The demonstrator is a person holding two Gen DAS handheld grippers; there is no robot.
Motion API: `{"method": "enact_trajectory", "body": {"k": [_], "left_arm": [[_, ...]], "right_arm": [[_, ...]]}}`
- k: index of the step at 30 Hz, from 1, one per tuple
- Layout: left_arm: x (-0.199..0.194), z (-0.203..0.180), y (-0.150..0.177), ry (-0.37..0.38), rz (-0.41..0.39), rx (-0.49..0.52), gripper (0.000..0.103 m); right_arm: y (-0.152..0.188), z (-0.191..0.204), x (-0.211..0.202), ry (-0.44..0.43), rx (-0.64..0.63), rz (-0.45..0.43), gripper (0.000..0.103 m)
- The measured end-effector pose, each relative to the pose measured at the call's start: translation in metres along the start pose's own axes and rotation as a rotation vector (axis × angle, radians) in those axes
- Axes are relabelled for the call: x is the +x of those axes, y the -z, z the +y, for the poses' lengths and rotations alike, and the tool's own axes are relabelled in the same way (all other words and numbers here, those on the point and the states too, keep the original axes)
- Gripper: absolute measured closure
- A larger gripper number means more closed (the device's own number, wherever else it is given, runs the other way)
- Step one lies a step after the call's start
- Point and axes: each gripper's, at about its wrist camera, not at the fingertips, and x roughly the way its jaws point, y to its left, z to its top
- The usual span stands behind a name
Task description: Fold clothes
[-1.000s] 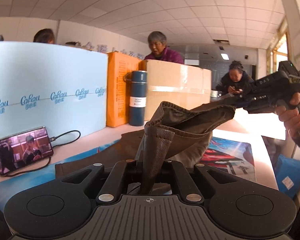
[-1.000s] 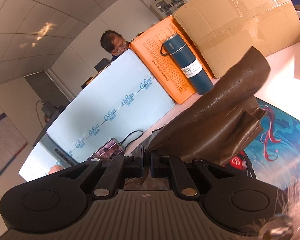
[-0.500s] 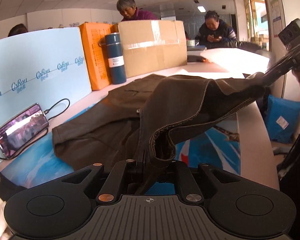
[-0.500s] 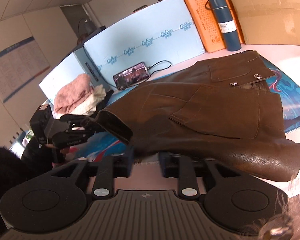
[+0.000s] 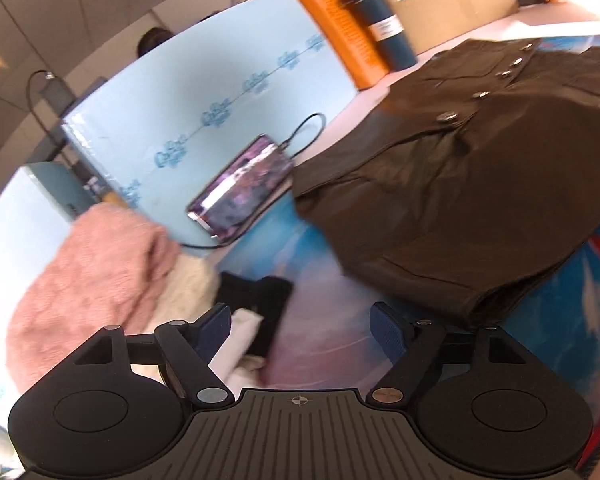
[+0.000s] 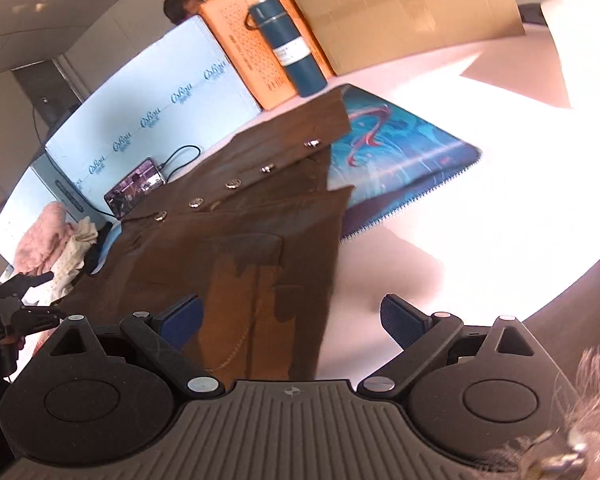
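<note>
Brown leather jacket (image 6: 236, 236) lies folded on the worktop (image 6: 480, 240), partly over the blue patterned mat (image 6: 400, 160). Front faces up: a row of metal snap buttons (image 6: 232, 183) runs diagonally along the placket, with a patch pocket outline below it. Surface is glossy, with lighter tan patches near the lower hem in the right wrist view. In the left wrist view it reads darker, almost chocolate (image 5: 460, 184), layers stacked at the near edge, image motion-blurred.

Left tool (image 5: 302, 326): jaws have just been opening, now wide, nothing between them; it sits over the mat just left of the jacket's near corner. Right tool (image 6: 290, 316): jaws have just been opening, now wide; the jacket's hem lies in the gap, pads not pressing on it.

Beside the jacket: pile of pink, cream and black clothes (image 5: 100, 272), phone (image 5: 244, 188) on a cable against the light blue foam board (image 5: 204, 92). Behind: orange box (image 6: 252, 52), dark teal flask (image 6: 288, 50), cardboard box (image 6: 400, 8).
</note>
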Motion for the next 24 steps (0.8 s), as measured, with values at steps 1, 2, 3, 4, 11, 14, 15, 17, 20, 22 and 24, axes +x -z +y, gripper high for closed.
{"method": "enact_trajectory", "body": {"k": [1,2,3,4,11,14,15,17,20,22,24], "left_arm": [[-0.003,0.003,-0.002,-0.001,-0.023,-0.038,0.024],[-0.007,0.005,-0.004,0.006,-0.051,-0.069,0.024],[-0.009,0.002,-0.008,0.029,-0.083,-0.077,0.023],[-0.011,-0.003,-0.013,0.056,-0.113,-0.068,0.023],[-0.002,-0.054,-0.051,0.242,-0.24,0.063,0.023],[0.007,-0.065,-0.055,0.28,-0.221,0.087,0.022],[0.01,-0.068,-0.055,0.286,-0.211,0.094,0.022],[0.014,-0.071,-0.055,0.286,-0.195,0.099,0.022],[0.015,-0.074,-0.054,0.298,-0.19,0.09,0.022],[0.016,-0.078,-0.054,0.301,-0.187,0.092,0.022],[0.017,-0.082,-0.056,0.303,-0.189,0.087,0.022]], "right_arm": [[0.003,-0.007,0.002,-0.001,0.024,0.012,0.007],[0.007,-0.013,0.004,-0.002,0.048,0.024,0.007],[0.01,-0.02,0.006,-0.004,0.072,0.036,0.007],[0.012,-0.025,0.008,-0.013,0.103,0.041,0.007],[0.037,-0.043,0.028,-0.128,0.312,0.105,0.01],[0.05,-0.045,0.026,-0.155,0.361,0.075,0.029],[0.051,-0.045,0.022,-0.192,0.363,0.058,0.045],[0.054,-0.042,0.016,-0.241,0.354,0.034,0.057],[0.053,-0.037,0.011,-0.225,0.28,0.022,0.067],[0.052,-0.038,0.006,-0.233,0.251,0.016,0.076],[0.05,-0.04,0.0,-0.246,0.22,0.009,0.087]]}}
